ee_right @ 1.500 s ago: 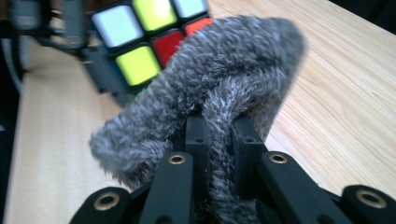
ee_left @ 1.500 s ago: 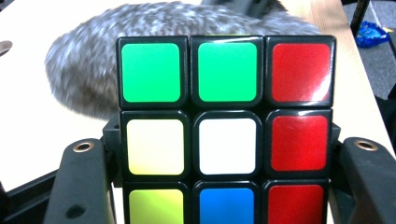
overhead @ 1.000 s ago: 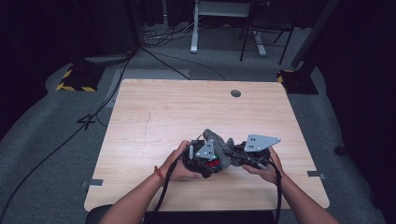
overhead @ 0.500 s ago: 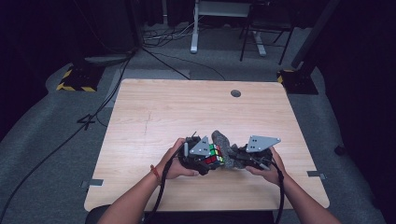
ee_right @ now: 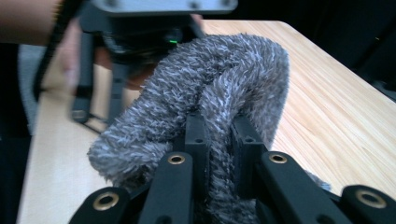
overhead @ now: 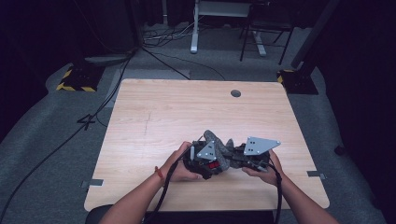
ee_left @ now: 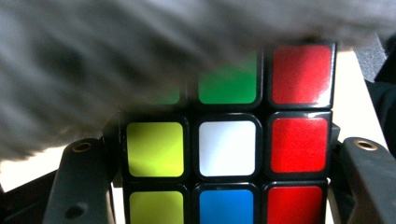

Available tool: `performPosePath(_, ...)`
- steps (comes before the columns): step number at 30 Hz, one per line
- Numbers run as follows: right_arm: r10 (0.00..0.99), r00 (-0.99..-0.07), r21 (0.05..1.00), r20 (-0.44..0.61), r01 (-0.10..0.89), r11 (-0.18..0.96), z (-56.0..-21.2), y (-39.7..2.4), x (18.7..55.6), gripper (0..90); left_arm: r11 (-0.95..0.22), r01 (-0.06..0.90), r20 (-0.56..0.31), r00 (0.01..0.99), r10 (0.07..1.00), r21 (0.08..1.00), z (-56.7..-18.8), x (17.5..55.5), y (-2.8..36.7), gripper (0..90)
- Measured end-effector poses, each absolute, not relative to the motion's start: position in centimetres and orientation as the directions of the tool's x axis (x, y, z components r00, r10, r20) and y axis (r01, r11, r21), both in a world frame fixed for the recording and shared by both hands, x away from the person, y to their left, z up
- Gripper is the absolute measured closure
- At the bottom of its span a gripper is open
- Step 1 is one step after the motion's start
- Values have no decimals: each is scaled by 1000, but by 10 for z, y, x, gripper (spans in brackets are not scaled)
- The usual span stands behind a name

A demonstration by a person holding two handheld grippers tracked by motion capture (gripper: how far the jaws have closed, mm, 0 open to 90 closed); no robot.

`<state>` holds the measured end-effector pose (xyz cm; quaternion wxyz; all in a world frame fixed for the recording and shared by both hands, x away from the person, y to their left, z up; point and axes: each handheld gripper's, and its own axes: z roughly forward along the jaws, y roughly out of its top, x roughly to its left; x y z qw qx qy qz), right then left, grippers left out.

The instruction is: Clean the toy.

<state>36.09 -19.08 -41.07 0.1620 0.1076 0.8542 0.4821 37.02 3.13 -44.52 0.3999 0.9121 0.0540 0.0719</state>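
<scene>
A Rubik's cube (ee_left: 227,147) with red, white, green, blue and yellow stickers sits between the jaws of my left gripper (ee_left: 224,150), which is shut on its sides. A grey fuzzy cloth (ee_left: 116,70) hangs blurred over the cube's top. My right gripper (ee_right: 219,135) is shut on a fold of that cloth (ee_right: 210,84), and the left gripper (ee_right: 140,28) stands just beyond it. From above, both grippers meet near the table's front edge: left gripper (overhead: 208,161), cube (overhead: 214,165), cloth (overhead: 218,143), right gripper (overhead: 237,158).
The light wooden table (overhead: 187,112) has a round cable hole (overhead: 236,93) at the back right. Cables trail from both grippers over the front edge. Around the table lie grey carpet and floor cables, with a desk frame (overhead: 194,28) behind it.
The cloth has shifted a little over the cube, which now shows less of its coloured face from above. Both hands stay in almost the same place.
</scene>
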Motion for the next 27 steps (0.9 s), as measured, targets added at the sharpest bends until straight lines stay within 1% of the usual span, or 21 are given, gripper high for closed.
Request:
performPosePath(5, 372, -922, 827, -105, 126, 547, -423, -200, 375, 803, -664, 25, 104, 982, 154, 748, -439, 368, 36, 337)
performPosePath(10, 376, -924, 809, -73, 165, 564, -433, -209, 379, 803, -627, 29, 108, 978, 178, 778, -431, 368, 43, 337)
performPosePath(13, 369, -926, 815, -80, 152, 559, -433, -209, 376, 803, -631, 24, 116, 977, 180, 775, -429, 368, 44, 336)
performPosePath(14, 367, -924, 821, -106, 127, 556, -429, -207, 372, 804, -633, 29, 111, 977, 180, 773, -430, 369, 44, 337)
performPosePath(15, 367, -924, 821, -106, 127, 556, -429, -207, 372, 804, -633, 29, 111, 977, 180, 773, -430, 369, 44, 337)
performPosePath(16, 354, -928, 836, -115, 102, 539, -421, -206, 366, 804, -651, 32, 124, 974, 192, 759, -432, 370, 44, 337)
performPosePath(18, 325, -939, 850, -113, 78, 520, -414, -204, 361, 803, -645, 43, 105, 976, 189, 763, -435, 371, 42, 337)
performPosePath(20, 310, -941, 847, -138, 50, 529, -410, -199, 356, 803, -653, 34, 113, 977, 182, 757, -436, 371, 39, 337)
performPosePath(22, 288, -946, 858, -148, 21, 513, -409, -196, 353, 803, -658, 33, 112, 978, 177, 753, -437, 370, 38, 336)
performPosePath(25, 288, -947, 868, -139, 24, 496, -407, -195, 353, 802, -661, 42, 102, 979, 179, 749, -440, 371, 35, 336)
performPosePath(26, 301, -943, 872, -144, 23, 490, -406, -192, 354, 802, -668, 39, 108, 978, 177, 743, -441, 370, 33, 336)
performPosePath(27, 316, -934, 862, -164, 20, 507, -407, -191, 355, 802, -667, 40, 108, 978, 178, 744, -441, 370, 33, 336)
